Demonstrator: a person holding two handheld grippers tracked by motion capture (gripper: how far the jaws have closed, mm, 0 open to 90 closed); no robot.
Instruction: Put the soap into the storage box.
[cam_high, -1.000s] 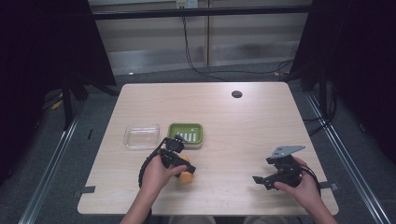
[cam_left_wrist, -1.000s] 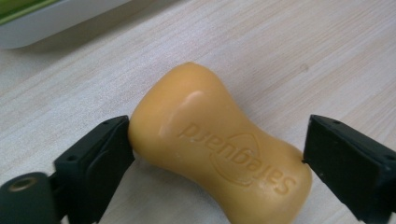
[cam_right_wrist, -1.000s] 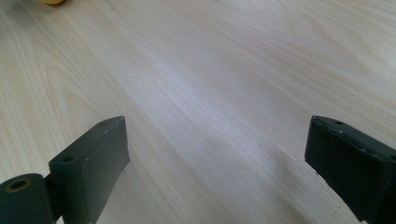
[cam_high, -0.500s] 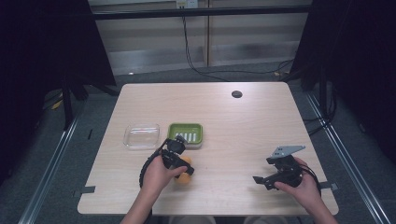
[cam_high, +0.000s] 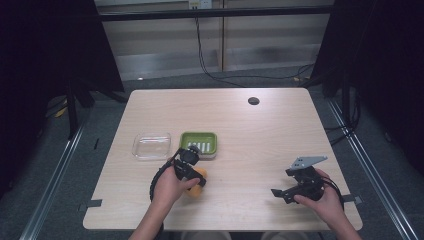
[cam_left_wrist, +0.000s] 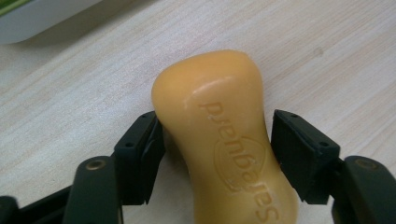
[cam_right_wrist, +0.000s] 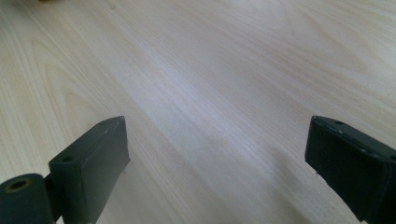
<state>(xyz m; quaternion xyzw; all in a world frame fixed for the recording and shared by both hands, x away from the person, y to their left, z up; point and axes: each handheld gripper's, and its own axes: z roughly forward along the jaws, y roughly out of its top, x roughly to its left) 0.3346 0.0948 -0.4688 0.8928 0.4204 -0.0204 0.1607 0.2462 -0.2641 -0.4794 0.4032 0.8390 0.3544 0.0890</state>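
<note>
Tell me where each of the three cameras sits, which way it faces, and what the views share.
High view: fixed above the near edge, looking forward and down on the table; both forearms, left gripper and right gripper show.
Left gripper view: rides the left gripper, looking along its jaws at the orange soap bar.
Right gripper view: rides the right gripper, facing bare wood between wide-apart jaws.
Shared: the high view and left gripper view both show the soap and green dish.

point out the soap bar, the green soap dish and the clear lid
soap bar (cam_left_wrist: 219, 140), left gripper view, embossed top face
green soap dish (cam_high: 199, 138), high view, far rim
clear lid (cam_high: 151, 145), high view, flat middle
</note>
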